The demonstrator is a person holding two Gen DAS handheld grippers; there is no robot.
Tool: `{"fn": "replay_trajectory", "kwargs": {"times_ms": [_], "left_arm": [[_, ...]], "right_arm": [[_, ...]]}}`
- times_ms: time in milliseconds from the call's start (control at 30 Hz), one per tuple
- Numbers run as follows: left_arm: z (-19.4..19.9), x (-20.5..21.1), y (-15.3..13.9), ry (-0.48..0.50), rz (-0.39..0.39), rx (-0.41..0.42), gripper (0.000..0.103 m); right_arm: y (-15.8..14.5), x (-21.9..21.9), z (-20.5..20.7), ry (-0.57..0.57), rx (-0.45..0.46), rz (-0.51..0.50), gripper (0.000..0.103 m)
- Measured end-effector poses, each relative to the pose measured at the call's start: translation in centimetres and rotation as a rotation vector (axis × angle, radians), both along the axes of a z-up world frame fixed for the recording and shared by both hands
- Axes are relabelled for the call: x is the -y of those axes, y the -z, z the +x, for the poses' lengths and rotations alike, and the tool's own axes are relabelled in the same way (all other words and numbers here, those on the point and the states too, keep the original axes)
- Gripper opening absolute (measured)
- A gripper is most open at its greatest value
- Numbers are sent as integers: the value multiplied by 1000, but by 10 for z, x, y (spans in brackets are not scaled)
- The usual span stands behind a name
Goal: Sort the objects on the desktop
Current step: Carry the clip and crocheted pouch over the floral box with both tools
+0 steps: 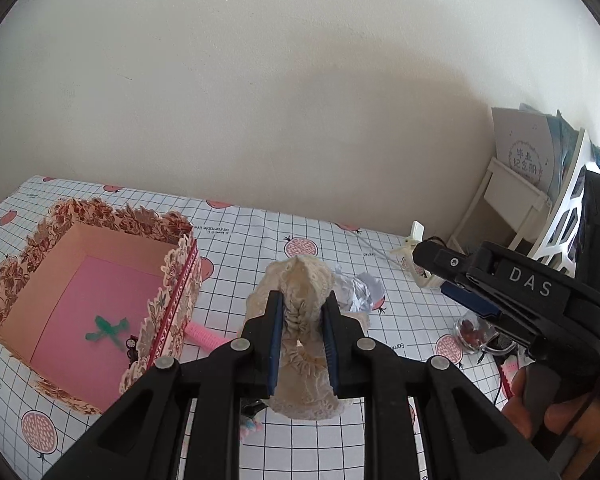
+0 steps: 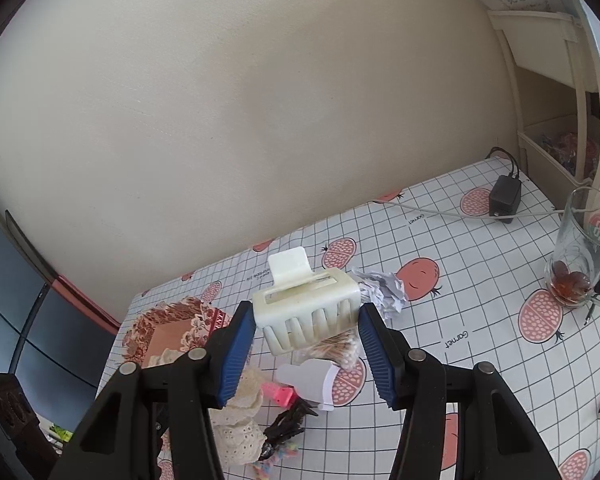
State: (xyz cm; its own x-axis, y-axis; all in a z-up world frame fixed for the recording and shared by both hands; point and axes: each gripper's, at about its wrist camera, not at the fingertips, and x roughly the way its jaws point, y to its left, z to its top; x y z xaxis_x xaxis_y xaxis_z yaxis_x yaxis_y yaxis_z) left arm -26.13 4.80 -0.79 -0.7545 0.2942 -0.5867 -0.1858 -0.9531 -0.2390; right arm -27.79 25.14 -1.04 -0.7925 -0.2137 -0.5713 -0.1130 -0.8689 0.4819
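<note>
Left gripper (image 1: 302,336) clamped on cream lace scrunchie (image 1: 302,292), held above the tablecloth; floral box (image 1: 100,280) lies to its left, nearer this hand. Right gripper (image 2: 308,344) pinches white claw clip (image 2: 306,312), long axis spanning both pads, box farther left.

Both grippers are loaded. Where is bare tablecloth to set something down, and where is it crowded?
Free: the stretch between the black adapter, the drinking glass and the crumpled paper; also the strip along the wall behind the floral box, whose pink floor holds only a green clip. Crowded: beneath the grippers, with the pink comb, black clip and cotton swabs.
</note>
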Motion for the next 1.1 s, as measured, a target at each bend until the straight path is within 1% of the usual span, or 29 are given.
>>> {"fn": "replay_trajectory", "kwargs": {"times_ms": [133, 300, 367, 467, 667, 933, 1100], "left_arm": [[2, 14, -6, -19, 16, -19, 20], [0, 32, -7, -54, 32, -24, 20], [0, 40, -8, -70, 31, -30, 20], [-1, 53, -9, -93, 55, -33, 20], [1, 89, -9, -174, 87, -45, 20], [0, 142, -1, -272, 181, -21, 20], [-1, 168, 6, -326, 223, -10, 20]], "right_arm": [[-11, 15, 1, -32, -25, -12, 57], [-16, 34, 1, -59, -39, -15, 57], [-17, 41, 0, -71, -39, -15, 57], [-16, 55, -4, -93, -33, -3, 57], [-10, 79, -9, -131, -18, 13, 57], [-9, 102, -16, -176, 0, 29, 57], [-4, 119, -21, -203, 11, 46, 57]]}}
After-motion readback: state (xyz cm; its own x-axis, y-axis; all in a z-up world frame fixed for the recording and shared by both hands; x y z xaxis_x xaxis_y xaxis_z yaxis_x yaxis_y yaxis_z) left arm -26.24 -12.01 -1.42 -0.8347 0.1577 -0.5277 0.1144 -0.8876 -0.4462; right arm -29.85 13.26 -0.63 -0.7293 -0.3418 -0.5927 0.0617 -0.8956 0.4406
